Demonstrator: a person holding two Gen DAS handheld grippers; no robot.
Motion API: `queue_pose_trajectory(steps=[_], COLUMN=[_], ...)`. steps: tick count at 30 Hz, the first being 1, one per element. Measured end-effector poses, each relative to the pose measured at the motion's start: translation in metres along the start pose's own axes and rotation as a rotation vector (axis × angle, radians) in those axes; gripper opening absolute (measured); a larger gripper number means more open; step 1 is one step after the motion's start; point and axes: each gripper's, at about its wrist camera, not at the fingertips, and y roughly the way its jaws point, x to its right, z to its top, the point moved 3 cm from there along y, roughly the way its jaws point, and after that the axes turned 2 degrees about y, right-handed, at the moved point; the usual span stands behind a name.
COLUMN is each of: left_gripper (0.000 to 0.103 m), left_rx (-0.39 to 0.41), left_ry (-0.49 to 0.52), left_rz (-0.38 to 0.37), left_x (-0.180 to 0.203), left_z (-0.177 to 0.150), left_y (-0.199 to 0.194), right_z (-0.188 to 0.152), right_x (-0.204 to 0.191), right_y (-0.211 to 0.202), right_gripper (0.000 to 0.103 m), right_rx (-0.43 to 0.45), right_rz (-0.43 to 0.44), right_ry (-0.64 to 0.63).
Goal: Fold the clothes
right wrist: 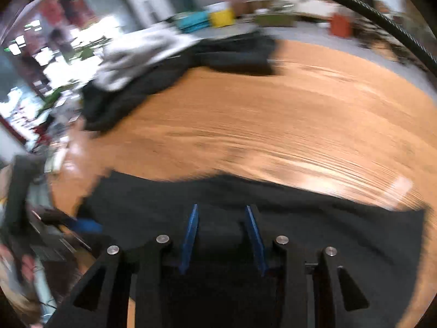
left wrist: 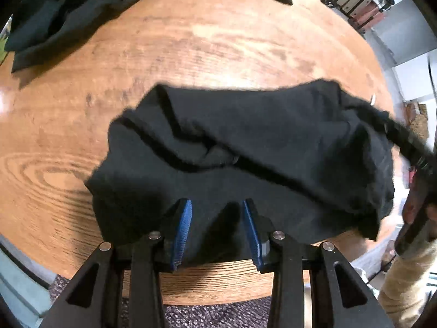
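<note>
- Folding the black garment (left wrist: 245, 147) is the step in hand; it lies crumpled at the near edge of the round wooden desk (left wrist: 218, 49), with its lower hem hanging a little over that edge.
- Left hand-held gripper (left wrist: 217, 229): the blue pads (left wrist: 182, 232) stand apart, with a raised pleat of cloth between them; I cannot tell if they press on it.
- Right hand-held gripper (right wrist: 222, 235): the jaws are apart above the dark cloth (right wrist: 300, 218); this view is much blurred, and no cloth seems pinched.
- To do the fold well, I judge that both grippers should take one layer at matching corners, lift together and lay the cloth flat, smoothing the ridge in the middle.
- Long axis: the garment runs along the near edge, from left to right; which end is the collar I cannot tell.
- A pile of other clothes (left wrist: 68, 19) waits at the far left edge.
</note>
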Motion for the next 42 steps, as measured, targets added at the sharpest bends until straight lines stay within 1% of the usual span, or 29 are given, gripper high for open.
queue_pose_trajectory(steps=[1, 2, 3, 5, 6, 8, 9, 10, 11, 13, 14, 15, 17, 18, 20, 21, 22, 23, 25, 26, 27, 28, 30, 31, 32, 34, 37, 40, 42], left_gripper=[0.040, 0.037, 0.034, 0.011, 0.007, 0.004, 0.004, 0.004, 0.003, 0.002, 0.002, 0.002, 0.002, 0.002, 0.002, 0.002, 0.002, 0.002, 0.002, 0.002, 0.002, 0.002, 0.002, 0.002, 0.002, 0.002, 0.002, 0.002, 0.002], left_rx=[0.024, 0.047, 0.071, 0.098, 0.105, 0.122, 0.122, 0.122, 0.125, 0.132, 0.133, 0.133, 0.131, 0.129, 0.129, 0.130, 0.134, 0.138, 0.145, 0.149, 0.152, 0.154, 0.157, 0.157, 0.156, 0.153, 0.145, 0.141, 0.144], left_ry=[-0.011, -0.024, -0.056, -0.094, -0.103, -0.110, -0.120, -0.130, -0.143, -0.172, -0.187, -0.201, -0.220, -0.228, -0.245, -0.255, -0.268, -0.277, -0.274, -0.271, -0.269, -0.256, -0.220, -0.204, -0.194, -0.176, -0.164, -0.150, -0.142], left_rz=[-0.005, -0.012, -0.019, -0.011, -0.009, -0.027, -0.050, -0.072, -0.091, -0.132, -0.154, -0.176, -0.204, -0.216, -0.240, -0.253, -0.269, -0.280, -0.280, -0.278, -0.277, -0.263, -0.227, -0.215, -0.212, -0.210, -0.227, -0.233, -0.227], left_x=[-0.001, -0.003, -0.007, -0.013, -0.015, -0.008, -0.008, -0.010, -0.012, -0.015, -0.016, -0.017, -0.018, -0.017, -0.021, -0.026, -0.033, -0.034, -0.030, -0.028, -0.026, -0.023, -0.014, -0.010, -0.008, -0.003, 0.001, 0.005, -0.022], left_z=[-0.003, -0.005, -0.007, -0.011, -0.012, -0.015, -0.015, -0.016, -0.016, -0.016, -0.016, -0.016, -0.014, -0.013, -0.010, -0.010, -0.010, -0.009, -0.008, -0.007, -0.006, -0.004, 0.000, 0.001, 0.003, 0.007, 0.013, 0.020, 0.023], left_y=[-0.001, -0.002, -0.003, -0.002, 0.000, 0.001, 0.002, 0.003, 0.004, 0.007, 0.008, 0.009, 0.012, 0.013, 0.016, 0.018, 0.020, 0.022, 0.023, 0.024, 0.025, 0.025, 0.027, 0.028, 0.029, 0.031, 0.037, 0.041, 0.045], right_z=[0.005, 0.010, 0.011, 0.013, 0.014, 0.017, 0.019, 0.021, 0.024, 0.032, 0.036, 0.038, 0.034, 0.029, 0.005, -0.007, -0.025, -0.043, -0.069, -0.078, -0.081, -0.081, -0.080, -0.076, -0.074, -0.063, -0.037, -0.008, 0.005], right_x=[-0.019, -0.036, -0.049, -0.056, -0.058, -0.061, -0.062, -0.066, -0.071, -0.077, -0.080, -0.080, -0.087, -0.097, -0.121, -0.128, -0.135, -0.141, -0.138, -0.135, -0.132, -0.131, -0.133, -0.134, -0.136, -0.142, -0.144, -0.135, -0.135], right_y=[0.012, 0.023, 0.033, 0.056, 0.058, 0.063, 0.067, 0.072, 0.076, 0.082, 0.085, 0.081, 0.057, 0.044, 0.016, 0.013, 0.014, 0.016, 0.031, 0.036, 0.034, 0.035, 0.035, 0.037, 0.040, 0.050, 0.065, 0.080, 0.087], right_gripper=[0.035, 0.033, 0.034, 0.032, 0.031, 0.028, 0.026, 0.025, 0.027, 0.025, 0.023, 0.022, 0.022, 0.022, 0.023, 0.023, 0.023, 0.021, 0.022, 0.018, 0.017, 0.017, 0.019, 0.017, 0.017, 0.017, 0.017, 0.016, 0.013], right_rx=[-0.020, -0.043, -0.078, -0.152, -0.158, -0.169, -0.163, -0.147, -0.124, -0.092, -0.080, -0.083, -0.070, -0.058, -0.044, -0.052, -0.081, -0.107, -0.113, -0.098, -0.039, -0.010, 0.032, 0.047, 0.065, 0.085, 0.114, 0.098, 0.098], right_rz=[0.013, 0.019, -0.013, -0.096, -0.116, -0.157, -0.189, -0.243, -0.285, -0.324, -0.336, -0.299, -0.162, -0.107, 0.011, 0.045, 0.072, 0.092, 0.038, 0.008, -0.009, -0.050, -0.071, -0.101, -0.126, -0.153, -0.184, -0.215, -0.280], right_ry=[-0.031, -0.061, -0.086, -0.122, -0.124, -0.129, -0.144, -0.182, -0.213, -0.241, -0.247, -0.219, -0.153, -0.172, -0.247, -0.259, -0.256, -0.252, -0.217, -0.195, -0.172, -0.157, -0.125, -0.131, -0.140, -0.148, -0.132, -0.082, -0.099])
